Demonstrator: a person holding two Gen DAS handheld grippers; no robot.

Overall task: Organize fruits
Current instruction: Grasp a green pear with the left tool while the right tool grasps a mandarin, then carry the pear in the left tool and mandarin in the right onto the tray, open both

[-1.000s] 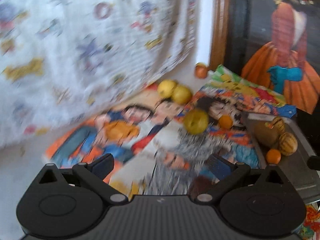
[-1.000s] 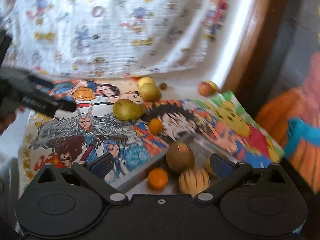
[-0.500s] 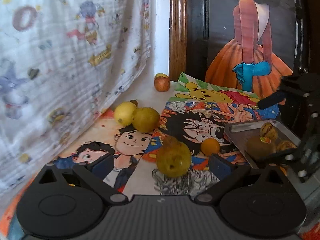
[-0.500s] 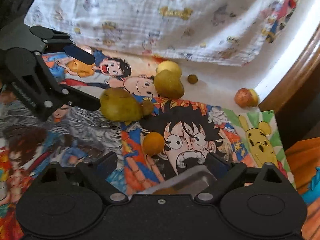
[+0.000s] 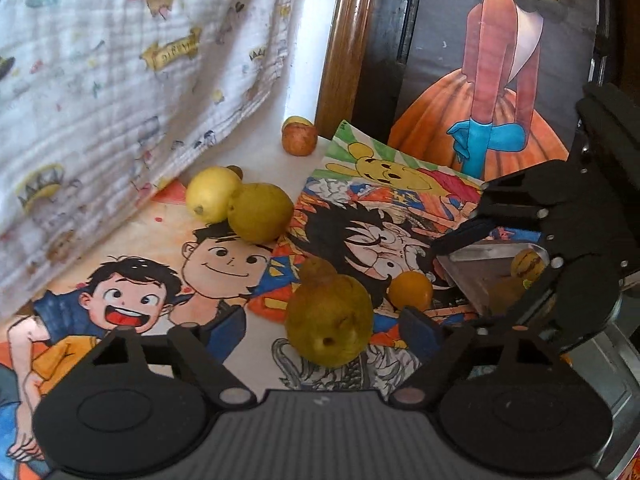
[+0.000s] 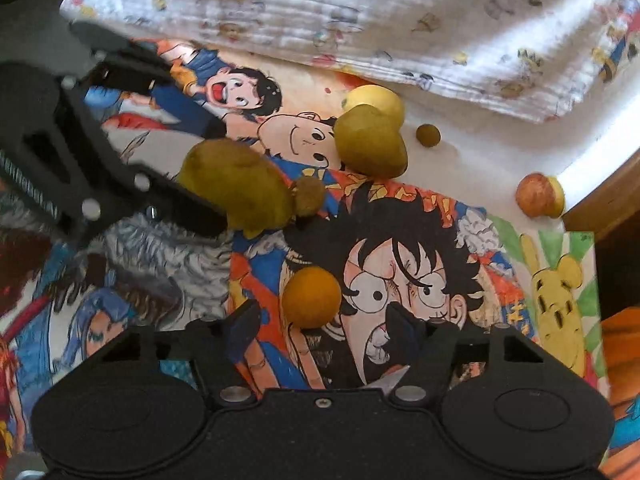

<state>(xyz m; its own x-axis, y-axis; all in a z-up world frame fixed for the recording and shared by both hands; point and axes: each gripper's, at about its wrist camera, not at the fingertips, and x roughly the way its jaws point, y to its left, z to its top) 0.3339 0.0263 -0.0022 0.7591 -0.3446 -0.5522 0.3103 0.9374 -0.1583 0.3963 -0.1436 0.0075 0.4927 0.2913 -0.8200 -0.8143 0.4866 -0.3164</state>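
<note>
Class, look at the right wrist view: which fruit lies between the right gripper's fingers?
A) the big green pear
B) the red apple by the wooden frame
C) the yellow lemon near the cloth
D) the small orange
D: the orange sits between the right gripper fingers, with gaps on both sides.

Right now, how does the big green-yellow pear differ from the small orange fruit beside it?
The pear is much bigger than the orange fruit. The pear is dull green-yellow and bulges to a neck; the orange fruit is bright orange and round. The pear sits before the left claw, the orange fruit before the right claw. Both lie loose on the drawings.
</note>
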